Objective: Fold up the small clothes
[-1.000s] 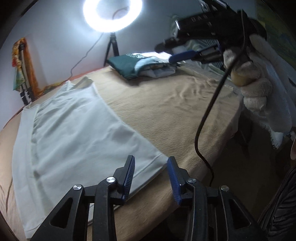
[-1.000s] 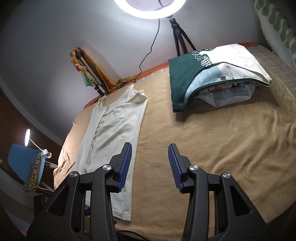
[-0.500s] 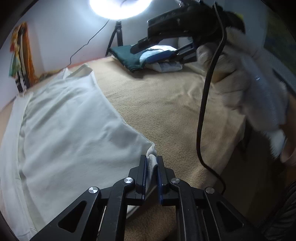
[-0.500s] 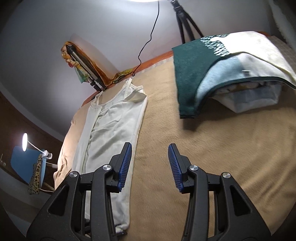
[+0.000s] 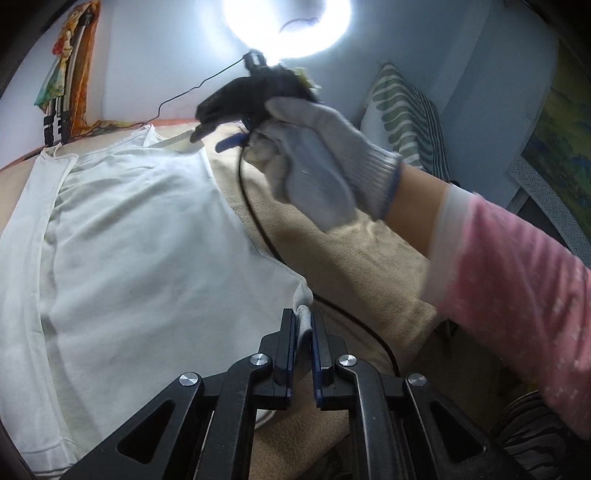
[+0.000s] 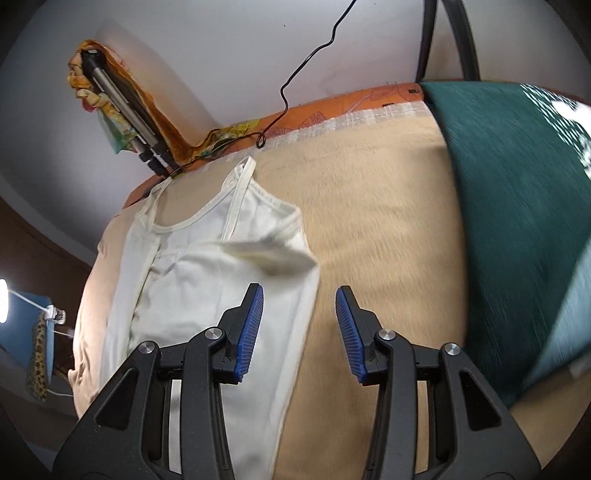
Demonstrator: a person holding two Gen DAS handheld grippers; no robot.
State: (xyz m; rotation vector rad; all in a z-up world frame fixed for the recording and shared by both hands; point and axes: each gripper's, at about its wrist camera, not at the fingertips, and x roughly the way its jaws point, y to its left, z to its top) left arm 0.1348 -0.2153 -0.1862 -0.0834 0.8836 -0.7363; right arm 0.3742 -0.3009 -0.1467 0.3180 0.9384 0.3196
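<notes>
A white sleeveless top (image 5: 140, 251) lies flat on the tan blanket (image 5: 351, 266). My left gripper (image 5: 303, 321) is shut on the top's near hem corner (image 5: 301, 315), which is lifted a little. In the left wrist view my right gripper (image 5: 225, 138) is held by a gloved hand above the top's far strap end. In the right wrist view the right gripper (image 6: 299, 306) is open and empty, just above the top (image 6: 207, 288) near its folded armhole edge (image 6: 273, 258).
A folded teal garment (image 6: 517, 206) on a pile lies at the right of the blanket. A black cable (image 5: 258, 225) runs across the blanket beside the top. A striped pillow (image 5: 402, 118) and a ring light (image 5: 288, 26) stand at the back.
My left gripper has closed on the hem corner and keeps it. My right gripper has moved forward and left toward the top's strap end, staying open.
</notes>
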